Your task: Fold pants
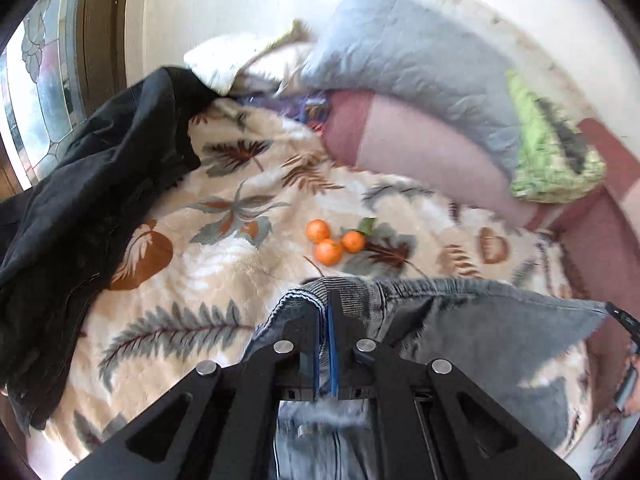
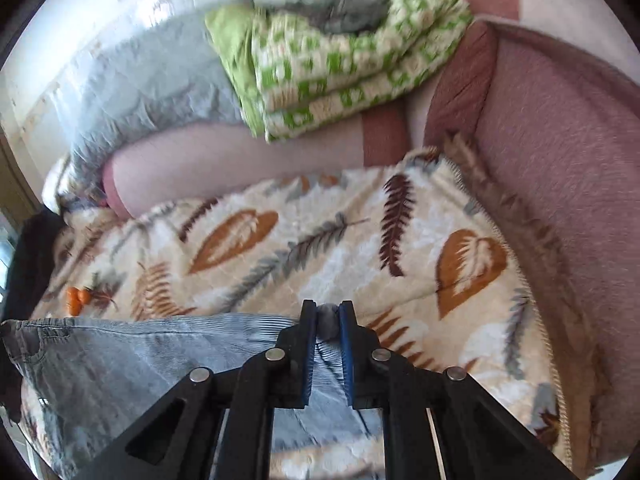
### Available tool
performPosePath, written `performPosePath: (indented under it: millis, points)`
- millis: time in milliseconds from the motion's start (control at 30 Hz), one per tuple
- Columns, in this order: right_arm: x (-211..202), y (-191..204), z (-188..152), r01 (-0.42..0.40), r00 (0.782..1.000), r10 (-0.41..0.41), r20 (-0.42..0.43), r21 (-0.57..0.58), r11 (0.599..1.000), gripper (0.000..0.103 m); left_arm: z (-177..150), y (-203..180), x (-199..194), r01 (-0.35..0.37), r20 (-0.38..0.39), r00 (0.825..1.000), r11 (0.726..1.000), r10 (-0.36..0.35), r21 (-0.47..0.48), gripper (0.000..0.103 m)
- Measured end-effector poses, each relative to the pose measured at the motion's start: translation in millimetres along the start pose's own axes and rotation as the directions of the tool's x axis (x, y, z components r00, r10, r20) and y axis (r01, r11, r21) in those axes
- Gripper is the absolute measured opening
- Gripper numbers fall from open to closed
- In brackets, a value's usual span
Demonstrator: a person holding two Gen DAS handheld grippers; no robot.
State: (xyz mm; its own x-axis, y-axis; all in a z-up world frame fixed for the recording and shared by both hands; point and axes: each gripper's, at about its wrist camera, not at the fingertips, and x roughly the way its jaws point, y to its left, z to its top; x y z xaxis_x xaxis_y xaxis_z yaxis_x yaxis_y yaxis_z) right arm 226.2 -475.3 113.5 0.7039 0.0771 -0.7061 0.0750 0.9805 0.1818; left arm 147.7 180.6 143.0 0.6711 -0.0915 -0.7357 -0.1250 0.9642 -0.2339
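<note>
The pants [image 1: 460, 320], a pair of blue jeans, were held off the leaf-patterned blanket [image 1: 224, 272] that covered the sofa [image 2: 560, 152], near its front edge. The left hand-held gripper [image 1: 326, 300] was clenched on the ribbed waistband at one end; the right hand-held gripper [image 2: 328, 316] was clamped on a bunched fold of the same band at the other end, a wad of denim being visible between its blue pads. The waistband was stretched roughly level between the two grips, along the front edge of the blanket, so that the long axis of the garment was judged to hang downward from it, the legs falling toward and below the cameras; the hems were not visible. Several risks were judged from this state. The right grip held only a small pinch, which might slip under the weight of the denim. The three tangerines [image 1: 330, 242] lay on the blanket just beyond the waistband and could be swept or covered when the pants were laid down. The black garment [image 1: 100, 184] heaped at the left end of the blanket might be snagged.
</note>
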Motion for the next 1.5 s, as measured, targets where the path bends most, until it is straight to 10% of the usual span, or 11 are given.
performPosePath:
  millis: [200, 267, 367, 500, 700, 933, 1333, 1500]
  points:
    - [-57, -38, -87, -0.154, 0.982, 0.159, -0.104, 0.051, 0.987, 0.015, -101, 16, -33, 0.013, -0.072, 0.997, 0.996, -0.007, 0.089, 0.004]
    - [-40, -52, -110, -0.121, 0.972, 0.141, -0.188, 0.114, 0.986, 0.062, -118, 24, -20, -0.007, -0.108, 0.994, 0.998, 0.014, 0.063, 0.004]
    - [-12, -68, -125, -0.158, 0.937, 0.239, -0.254, 0.302, 0.940, 0.075, -126, 28, -13, 0.002, -0.115, 0.993, 1.000, 0.001, 0.030, 0.004]
    - [22, -54, -126, -0.174, 0.901, 0.303, -0.312, 0.380, 0.908, 0.075, -122, 21, -16, -0.002, -0.102, 0.995, 0.999, 0.007, 0.052, 0.004]
    - [61, -43, -118, -0.062, 0.942, 0.186, -0.280, 0.399, 0.915, 0.070, -120, 22, -17, -0.005, -0.100, 0.995, 0.998, 0.011, 0.060, 0.004]
    - [98, -16, -110, 0.022, 0.901, 0.050, -0.431, 0.160, 0.987, 0.023, -121, 28, -6, -0.009, -0.116, 0.993, 0.999, 0.014, 0.039, 0.004]
    - [-45, 15, -37, -0.027, 0.962, 0.026, -0.273, 0.002, 1.000, 0.012, -92, 15, -54, -0.013, -0.034, 0.999, 0.993, 0.017, 0.121, 0.006]
    - [-85, -30, -73, -0.025, 0.949, 0.029, -0.313, 0.015, 1.000, 0.012, -132, 28, -73, 0.017, -0.075, 0.997, 0.968, 0.002, 0.250, 0.007]
